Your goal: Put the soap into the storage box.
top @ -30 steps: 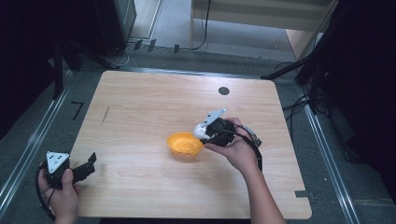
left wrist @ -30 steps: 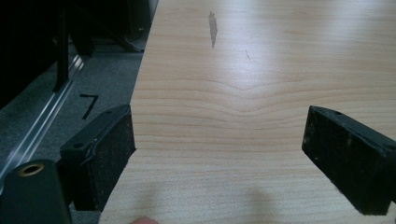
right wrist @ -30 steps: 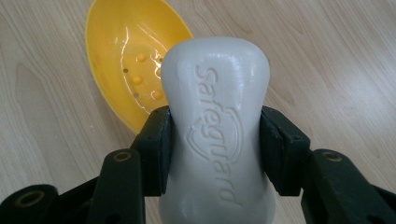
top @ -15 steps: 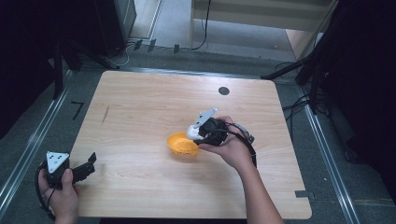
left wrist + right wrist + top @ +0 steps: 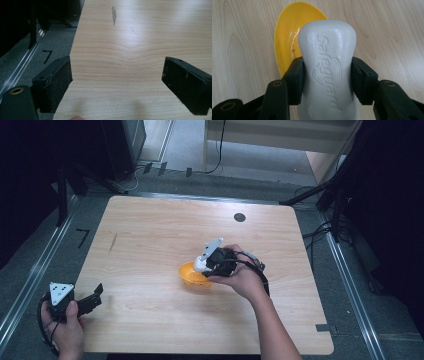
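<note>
A white bar of soap with raised lettering sits between the black jaws of my right gripper, which is shut on it. Under and beyond the bar lies a yellow oval soap dish on the wooden table. From above, the right gripper holds the soap over the dish near the table's middle. My left gripper rests at the table's front left corner. Its jaws stand wide open over bare wood with nothing between them.
The wooden table has a small dark round hole near its back edge and a dark streak at the left. Metal rails and grey floor run along both sides. Cables lie on the floor behind.
My right gripper has carried the soap leftward, from beside the dish's right rim to over the dish. The left gripper has stayed put.
</note>
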`<state>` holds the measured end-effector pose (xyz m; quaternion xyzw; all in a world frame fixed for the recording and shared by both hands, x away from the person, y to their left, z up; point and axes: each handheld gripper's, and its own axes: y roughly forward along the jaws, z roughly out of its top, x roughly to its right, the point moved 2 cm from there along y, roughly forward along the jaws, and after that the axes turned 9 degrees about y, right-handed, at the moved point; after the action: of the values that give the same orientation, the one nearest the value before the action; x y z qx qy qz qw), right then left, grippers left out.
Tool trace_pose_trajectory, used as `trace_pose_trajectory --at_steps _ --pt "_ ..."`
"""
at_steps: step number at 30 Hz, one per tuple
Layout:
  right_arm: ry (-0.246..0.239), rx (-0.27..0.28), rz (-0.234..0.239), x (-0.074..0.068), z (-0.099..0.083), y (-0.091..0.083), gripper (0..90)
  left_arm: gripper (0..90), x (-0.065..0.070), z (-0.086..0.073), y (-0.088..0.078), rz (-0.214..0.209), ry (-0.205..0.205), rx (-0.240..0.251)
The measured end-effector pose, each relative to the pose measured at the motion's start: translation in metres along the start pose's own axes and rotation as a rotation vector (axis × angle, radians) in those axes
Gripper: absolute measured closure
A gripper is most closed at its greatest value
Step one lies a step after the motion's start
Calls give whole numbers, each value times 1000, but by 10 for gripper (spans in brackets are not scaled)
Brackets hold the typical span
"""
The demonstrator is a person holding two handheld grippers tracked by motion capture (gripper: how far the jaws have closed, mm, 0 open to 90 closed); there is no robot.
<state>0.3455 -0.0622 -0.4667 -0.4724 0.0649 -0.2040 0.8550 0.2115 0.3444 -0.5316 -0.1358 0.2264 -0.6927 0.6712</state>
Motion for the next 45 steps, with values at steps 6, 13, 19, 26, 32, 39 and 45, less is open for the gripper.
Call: trace_pose_trajectory --at_steps 6,13,19,26,32,39,45 --pt "-25 3 17 -2 5 6 508 102 0 0 0 -2 -2 0" --pt "-41 3 37 -3 9 11 508 102 -1 0 0 -5 -1 1" --pt "-61 -5 54 -4 12 18 508 102 -1 0 0 -6 -2 2" --pt "-67 -13 67 -5 13 22 508 102 -1 0 0 -6 -3 3" --pt "-69 -25 80 -5 13 29 508 102 -1 0 0 -6 -1 2" --pt "-71 -36 84 -6 13 33 508 102 -1 0 0 -7 -2 1" --pt "-77 -46 89 -6 13 36 507 102 -1 0 0 -7 -3 3"
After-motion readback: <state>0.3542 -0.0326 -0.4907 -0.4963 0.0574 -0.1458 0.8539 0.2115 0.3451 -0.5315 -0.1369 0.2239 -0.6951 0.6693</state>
